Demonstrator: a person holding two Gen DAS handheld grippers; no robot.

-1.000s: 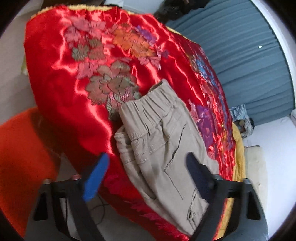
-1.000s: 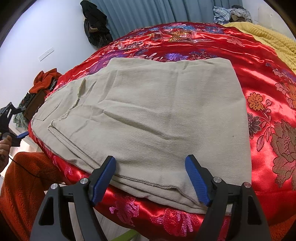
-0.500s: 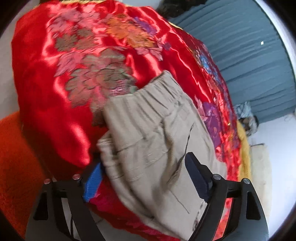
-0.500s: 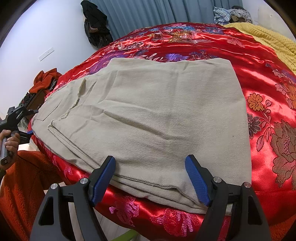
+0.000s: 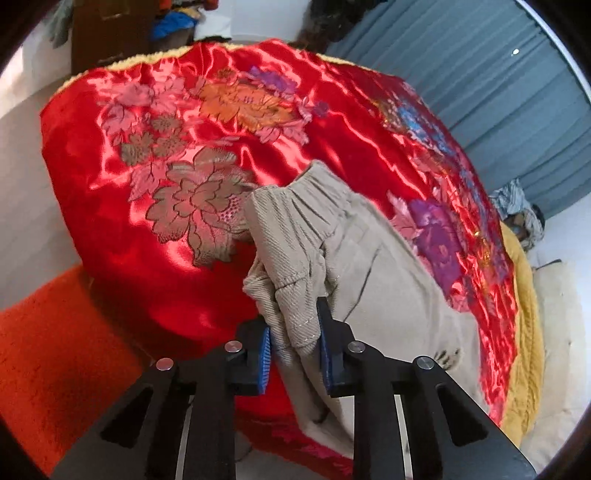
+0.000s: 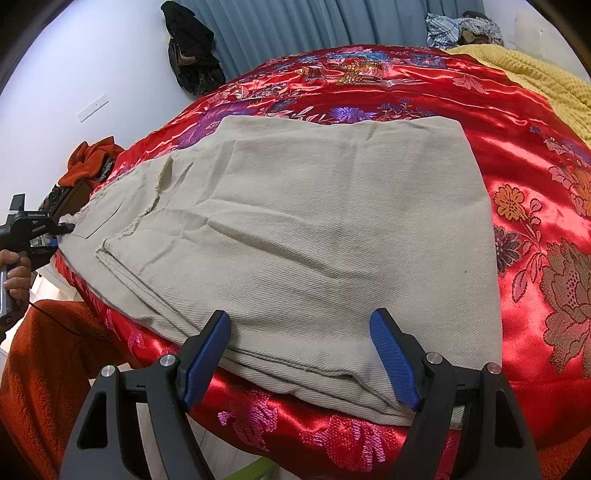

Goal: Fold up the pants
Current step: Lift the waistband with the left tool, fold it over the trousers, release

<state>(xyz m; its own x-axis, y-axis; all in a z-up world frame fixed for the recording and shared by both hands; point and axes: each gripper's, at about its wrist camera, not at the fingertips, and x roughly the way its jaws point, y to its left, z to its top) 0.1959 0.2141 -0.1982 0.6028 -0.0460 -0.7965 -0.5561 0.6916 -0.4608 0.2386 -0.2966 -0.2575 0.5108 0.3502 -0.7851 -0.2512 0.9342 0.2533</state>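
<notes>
The beige pants [image 6: 314, 229] lie folded flat on the red floral satin bedspread [image 6: 524, 162]. In the left wrist view the elastic waistband end of the pants [image 5: 306, 236] is bunched up, and my left gripper [image 5: 293, 350] is shut on its near corner at the bed's edge. My left gripper also shows at the far left of the right wrist view [image 6: 55, 232], clamped on the waist corner. My right gripper [image 6: 299, 354] is open and empty, its blue fingers just above the near edge of the pant legs.
An orange fleece sleeve [image 6: 48, 369] is at lower left in both views. A yellow blanket [image 6: 546, 85] lies at the far right of the bed. Blue curtains [image 6: 303, 26], a dark hanging garment [image 6: 192, 59] and piled clothes [image 6: 461, 29] are behind.
My left gripper moved in on the waistband corner and shut on it, bunching and lifting the fabric. My right gripper has stayed open in place.
</notes>
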